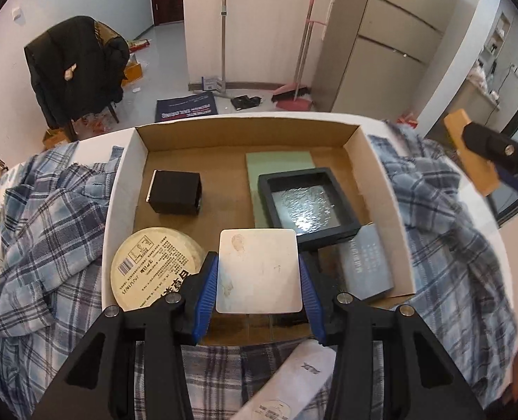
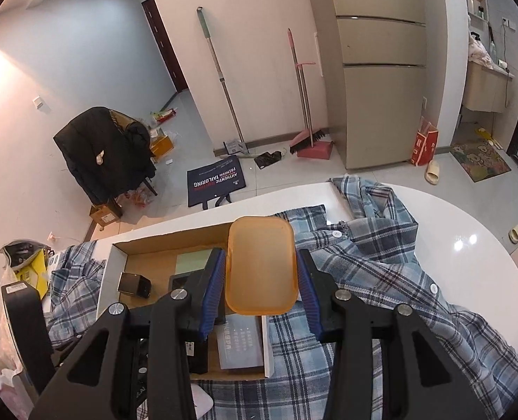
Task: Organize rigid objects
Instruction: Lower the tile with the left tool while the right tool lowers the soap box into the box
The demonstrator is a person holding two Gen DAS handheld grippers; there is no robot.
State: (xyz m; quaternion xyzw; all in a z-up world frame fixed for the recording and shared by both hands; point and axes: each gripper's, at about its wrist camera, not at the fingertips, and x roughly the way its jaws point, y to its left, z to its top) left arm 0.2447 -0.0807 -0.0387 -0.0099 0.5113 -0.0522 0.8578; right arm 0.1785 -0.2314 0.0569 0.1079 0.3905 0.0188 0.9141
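Sprawling behind everything, a tiled room (image 2: pixel 293 175) is seen with a tall beige cabinet (image 2: pixel 381 98), a chair buried under a dark jacket (image 2: pixel 101 154), and a mop and a pink broom (image 2: pixel 307 140) propped on the wall. Up front, a white round table (image 2: pixel 468 245) is draped with a blue plaid shirt (image 2: pixel 363 262), and a shallow cardboard box (image 1: pixel 126 175) is set on that. Inside are laid a round tin (image 1: pixel 154 269), a black framed case (image 1: pixel 307 203), a black cube (image 1: pixel 175 192) and a grey booklet (image 1: pixel 363 266). A white square tile (image 1: pixel 259 273) is clamped by the left gripper (image 1: pixel 259 276) over the box's near end, and an orange lid (image 2: pixel 262 266) is pinched in the right gripper (image 2: pixel 262 280) above the box's right edge.
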